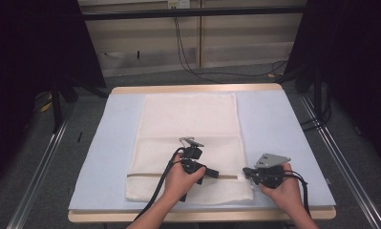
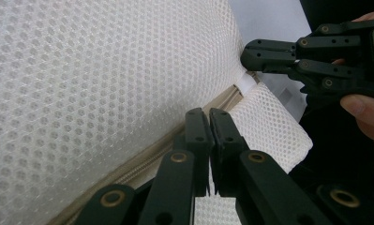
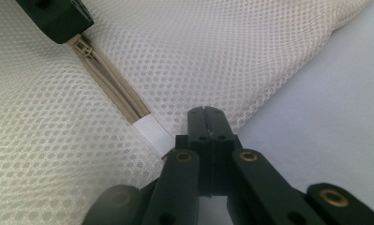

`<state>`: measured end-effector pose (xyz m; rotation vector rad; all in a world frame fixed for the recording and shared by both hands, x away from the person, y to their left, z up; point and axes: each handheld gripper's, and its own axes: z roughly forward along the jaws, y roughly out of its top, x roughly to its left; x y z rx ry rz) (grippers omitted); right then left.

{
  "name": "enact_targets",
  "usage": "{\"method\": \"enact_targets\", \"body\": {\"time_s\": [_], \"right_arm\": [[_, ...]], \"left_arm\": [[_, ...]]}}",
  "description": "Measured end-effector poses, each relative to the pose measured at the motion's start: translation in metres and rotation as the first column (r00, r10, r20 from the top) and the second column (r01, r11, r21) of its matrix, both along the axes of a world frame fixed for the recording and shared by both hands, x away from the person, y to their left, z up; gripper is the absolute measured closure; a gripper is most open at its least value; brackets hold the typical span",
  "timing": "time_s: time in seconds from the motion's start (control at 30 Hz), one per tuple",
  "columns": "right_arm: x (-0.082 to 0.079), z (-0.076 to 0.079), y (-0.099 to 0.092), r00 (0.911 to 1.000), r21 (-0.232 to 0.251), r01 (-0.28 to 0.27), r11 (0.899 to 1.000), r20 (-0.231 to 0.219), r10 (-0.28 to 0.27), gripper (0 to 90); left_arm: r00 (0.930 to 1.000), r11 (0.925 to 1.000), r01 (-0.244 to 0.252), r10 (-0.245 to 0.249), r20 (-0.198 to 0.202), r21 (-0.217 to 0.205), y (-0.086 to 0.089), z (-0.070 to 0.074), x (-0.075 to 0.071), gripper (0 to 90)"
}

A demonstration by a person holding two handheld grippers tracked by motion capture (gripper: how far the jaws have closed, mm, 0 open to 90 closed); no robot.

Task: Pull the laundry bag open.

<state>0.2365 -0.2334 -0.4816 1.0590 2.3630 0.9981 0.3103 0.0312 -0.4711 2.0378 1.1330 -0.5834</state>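
From the high view we see a white mesh laundry bag lying flat on the pale blue mat that covers the tabletop, running from near the far edge down to just short of the near edge, about midway between the left and right edges. A beige zipper crosses the bag near its near end. Our left gripper sits over the zipper line toward the middle of the bag, and our right gripper rests at the bag's right border, at the end of that same line; the two are near each other but apart. In the left gripper view, we look along the closed jaws of the left gripper, which meet over the zipper; we cannot tell whether they pinch the slider or only press on the mesh. Farther off, the right gripper has its tips drawn together right at the white tab that ends the zipper. In the right gripper view, the right gripper has its jaws closed on the bag's edge just beside the white tab, where mesh meets the mat. At the top left, the left gripper sits at the zipper slider.
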Motion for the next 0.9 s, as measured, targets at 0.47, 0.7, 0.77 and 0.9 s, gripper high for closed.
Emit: {"method": "enact_targets", "body": {"time_s": [0.47,0.7,0.77,0.9], "right_arm": [[0.000,-0.001,0.000,0.9999,0.002,-0.011,1.000,0.007,0.011,90.0],[0.001,-0.001,-0.001,1.0000,0.004,-0.009,1.000,0.003,0.009,90.0],[0.001,-0.001,0.000,0.9999,0.001,-0.014,1.000,0.005,0.014,90.0],[0.000,0.000,0.001,0.9999,-0.017,-0.010,1.000,0.006,0.010,90.0]], "left_arm": [[0.9996,0.9996,-0.027,0.027,-0.012,-0.009,0.020,-0.002,0.001,87.3],[0.9994,0.9995,-0.027,0.027,-0.020,-0.017,0.026,-0.004,0.001,87.3],[0.9993,0.9993,-0.031,0.031,-0.023,-0.019,0.026,-0.004,0.000,87.2],[0.9995,0.9997,-0.017,0.017,-0.025,-0.019,0.029,-0.005,0.001,87.2]]}}
